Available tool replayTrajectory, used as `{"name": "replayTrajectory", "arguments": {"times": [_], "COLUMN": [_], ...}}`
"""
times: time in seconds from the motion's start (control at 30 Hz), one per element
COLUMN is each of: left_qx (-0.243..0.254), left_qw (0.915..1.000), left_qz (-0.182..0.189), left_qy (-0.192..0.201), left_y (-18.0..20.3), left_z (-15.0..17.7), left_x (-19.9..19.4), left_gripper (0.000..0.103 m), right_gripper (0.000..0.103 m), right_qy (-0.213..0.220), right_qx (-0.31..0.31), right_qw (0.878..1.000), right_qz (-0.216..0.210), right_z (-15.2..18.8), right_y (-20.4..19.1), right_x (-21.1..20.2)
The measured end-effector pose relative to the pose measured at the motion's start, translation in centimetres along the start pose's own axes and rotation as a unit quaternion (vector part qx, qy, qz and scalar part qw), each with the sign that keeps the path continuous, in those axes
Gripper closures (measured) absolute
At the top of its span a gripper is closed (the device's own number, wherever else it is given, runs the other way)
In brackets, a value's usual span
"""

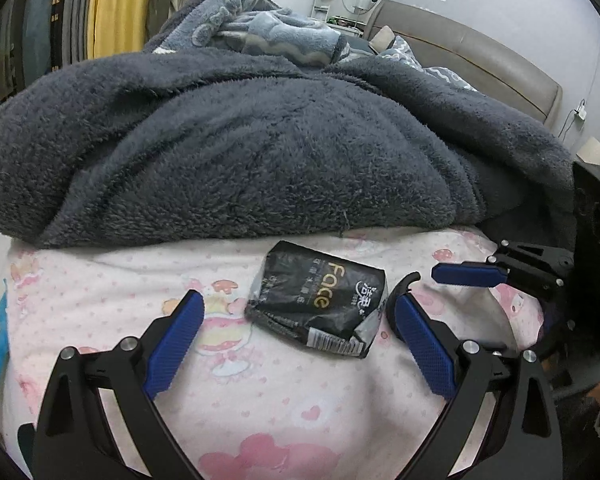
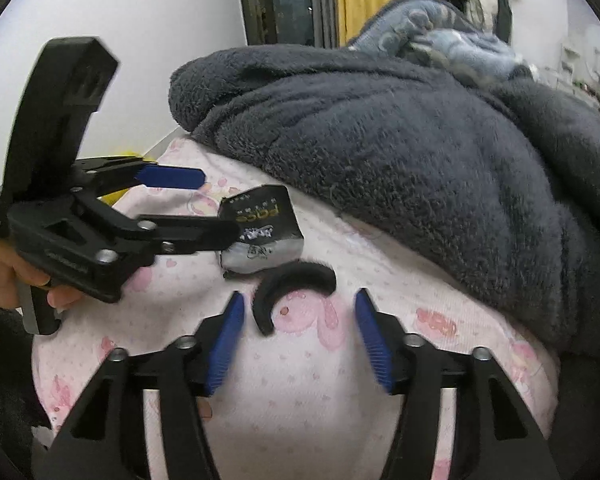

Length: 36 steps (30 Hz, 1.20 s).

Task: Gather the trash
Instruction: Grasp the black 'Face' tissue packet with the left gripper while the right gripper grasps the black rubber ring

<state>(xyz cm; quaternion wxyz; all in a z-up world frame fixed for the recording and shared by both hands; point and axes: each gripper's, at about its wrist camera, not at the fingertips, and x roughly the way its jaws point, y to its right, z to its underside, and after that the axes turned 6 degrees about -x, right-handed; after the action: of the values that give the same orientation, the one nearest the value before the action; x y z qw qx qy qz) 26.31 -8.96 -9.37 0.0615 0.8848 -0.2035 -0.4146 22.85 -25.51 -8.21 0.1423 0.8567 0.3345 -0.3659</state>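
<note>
1. Black tissue pack [image 1: 318, 306], crumpled, "Face" printed on it, lies flat on the bed's pink patterned sheet [image 1: 284, 408], near the edge of the dark grey fleece blanket [image 1: 236, 148] heaped across the bed behind it.
2. Left hand-held gripper [image 1: 298, 334]: jaws wide apart, blue pads either side of the pack. Pack sits between the fingertips, a bit nearer the right-side pad; pads not pressing on it, gap visible on both sides.
3. From the right wrist view, left hand-held gripper [image 2: 216, 208] comes in from the left, held by a hand [image 2: 4, 276]; its lower finger overlaps the pack's [image 2: 266, 236] left edge, upper blue pad is apart above it. Contact: can't tell.
4. Black curved piece [image 2: 288, 288], crescent-shaped, lies on the sheet just beside the pack, on the near side.
5. Right hand-held gripper [image 2: 300, 316]: jaws partly apart, nothing gripped. The curved piece lies between and just ahead of its fingertips, closer to the left pad, not touched.
6. In the left wrist view, right hand-held gripper [image 1: 432, 292] sits just beside the pack's right end, with the curved piece [image 1: 400, 288] between.
</note>
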Motion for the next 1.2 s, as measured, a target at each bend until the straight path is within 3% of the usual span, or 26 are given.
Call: {"name": "replayTrajectory", "arguments": {"times": [0.23, 0.57, 0.77, 1.0, 1.1, 1.2], "left_qx": [0.008, -0.03, -0.031, -0.02, -0.017, -0.014], "left_qw": [0.9992, 0.9955, 0.997, 0.9963, 0.996, 0.996], "left_qz": [0.032, 0.079, 0.06, 0.068, 0.07, 0.068], "left_qy": [-0.022, -0.042, -0.037, -0.049, -0.052, -0.056], "left_y": [0.6, -0.9, -1.2, -1.1, -1.0, -1.0], "left_z": [0.0, -0.7, -1.0, -0.8, -0.9, -0.9], "left_x": [1.4, 2.9, 2.9, 3.4, 3.6, 3.8], "left_gripper": [0.005, 0.008, 0.009, 0.009, 0.018, 0.022], "right_gripper": [0.034, 0.031, 0.031, 0.03, 0.029, 0.028], "right_qy": [-0.009, -0.008, -0.014, -0.019, -0.02, -0.02], "right_qx": [-0.042, -0.043, -0.043, -0.044, -0.046, -0.046], "right_qw": [0.999, 0.999, 0.998, 0.998, 0.998, 0.998], "right_qz": [-0.02, -0.031, -0.033, -0.039, -0.043, -0.047], "right_z": [0.2, 0.0, -0.1, -0.2, -0.4, -0.4], "right_y": [-0.2, 0.6, 0.7, 0.8, 0.9, 0.9], "right_x": [1.1, 1.7, 2.0, 2.3, 2.4, 2.6]}}
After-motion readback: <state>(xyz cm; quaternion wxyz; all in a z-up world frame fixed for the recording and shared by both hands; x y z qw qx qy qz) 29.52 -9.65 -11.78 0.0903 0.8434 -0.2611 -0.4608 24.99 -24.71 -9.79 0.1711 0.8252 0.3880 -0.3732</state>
